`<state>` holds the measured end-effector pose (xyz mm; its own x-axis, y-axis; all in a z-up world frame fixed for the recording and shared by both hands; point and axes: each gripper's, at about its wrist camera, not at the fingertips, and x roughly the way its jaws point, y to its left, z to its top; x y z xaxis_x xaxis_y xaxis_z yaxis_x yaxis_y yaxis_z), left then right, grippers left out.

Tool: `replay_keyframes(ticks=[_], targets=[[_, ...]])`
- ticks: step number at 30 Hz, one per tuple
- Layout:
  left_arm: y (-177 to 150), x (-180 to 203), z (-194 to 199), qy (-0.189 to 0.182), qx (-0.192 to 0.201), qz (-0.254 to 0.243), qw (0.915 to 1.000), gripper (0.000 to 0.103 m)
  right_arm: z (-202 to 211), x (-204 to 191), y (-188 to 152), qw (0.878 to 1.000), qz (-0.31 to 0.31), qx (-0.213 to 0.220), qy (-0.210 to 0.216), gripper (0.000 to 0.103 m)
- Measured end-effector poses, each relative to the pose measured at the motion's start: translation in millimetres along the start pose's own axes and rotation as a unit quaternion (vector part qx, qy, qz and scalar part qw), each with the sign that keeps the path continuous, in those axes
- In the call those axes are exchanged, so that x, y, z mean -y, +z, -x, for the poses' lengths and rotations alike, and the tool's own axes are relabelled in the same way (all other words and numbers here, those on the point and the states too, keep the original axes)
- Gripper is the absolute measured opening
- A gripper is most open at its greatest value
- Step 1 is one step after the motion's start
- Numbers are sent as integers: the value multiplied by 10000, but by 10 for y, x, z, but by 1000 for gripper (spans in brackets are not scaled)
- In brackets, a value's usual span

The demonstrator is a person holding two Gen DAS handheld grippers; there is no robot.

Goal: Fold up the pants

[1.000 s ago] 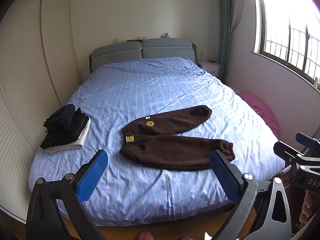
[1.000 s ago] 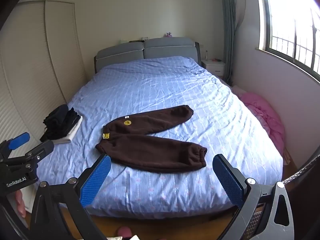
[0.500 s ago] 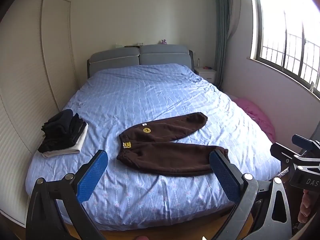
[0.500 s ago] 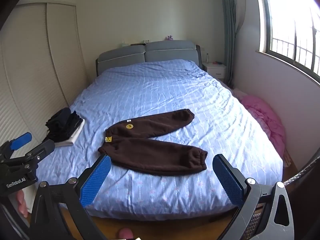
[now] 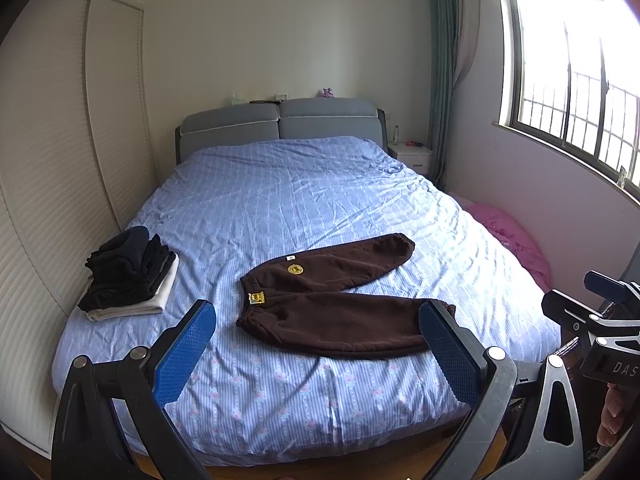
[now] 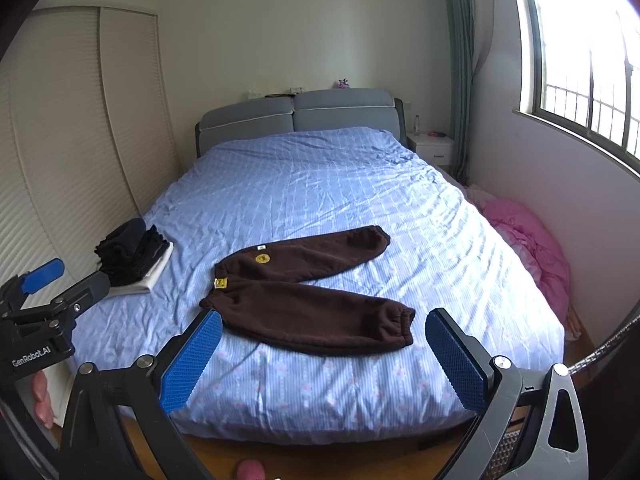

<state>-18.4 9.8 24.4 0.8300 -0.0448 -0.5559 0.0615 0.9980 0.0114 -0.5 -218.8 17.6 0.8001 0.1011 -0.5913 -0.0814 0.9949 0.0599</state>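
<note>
Dark brown pants (image 5: 332, 304) lie spread flat on the blue bed (image 5: 280, 208), waistband to the left, the two legs splayed to the right; they also show in the right wrist view (image 6: 308, 300). My left gripper (image 5: 318, 354) is open and empty, held off the foot of the bed, short of the pants. My right gripper (image 6: 324, 358) is open and empty, also off the foot of the bed. Each gripper shows at the edge of the other's view.
A stack of folded dark and white clothes (image 5: 128, 276) sits near the bed's left edge. A pink bundle (image 6: 528, 248) lies on the floor to the right, under the window. A wardrobe (image 5: 52, 168) lines the left wall. Grey headboard (image 5: 280, 124) and nightstand (image 5: 412, 158) stand at the back.
Both grippers have tilted up and drawn back slightly, so the bed and pants sit lower in both views. The pants have not moved and both grippers stay open.
</note>
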Motion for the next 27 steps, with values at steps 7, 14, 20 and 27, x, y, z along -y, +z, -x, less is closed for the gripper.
replay_keyframes(ticks=[7, 14, 20, 27], targets=[[14, 6, 25, -43, 4, 10, 10000, 103, 24, -22, 3, 10000, -1, 30, 17, 103], [30, 15, 14, -64, -26, 34, 10000, 103, 27, -33, 1, 10000, -3, 33, 8, 103], [35, -4, 10, -59, -30, 77, 9999, 103, 31, -29, -1, 10000, 0, 42, 12, 103], [43, -36, 8, -67, -48, 120, 9999, 103, 35, -39, 0, 10000, -8, 29, 14, 103]])
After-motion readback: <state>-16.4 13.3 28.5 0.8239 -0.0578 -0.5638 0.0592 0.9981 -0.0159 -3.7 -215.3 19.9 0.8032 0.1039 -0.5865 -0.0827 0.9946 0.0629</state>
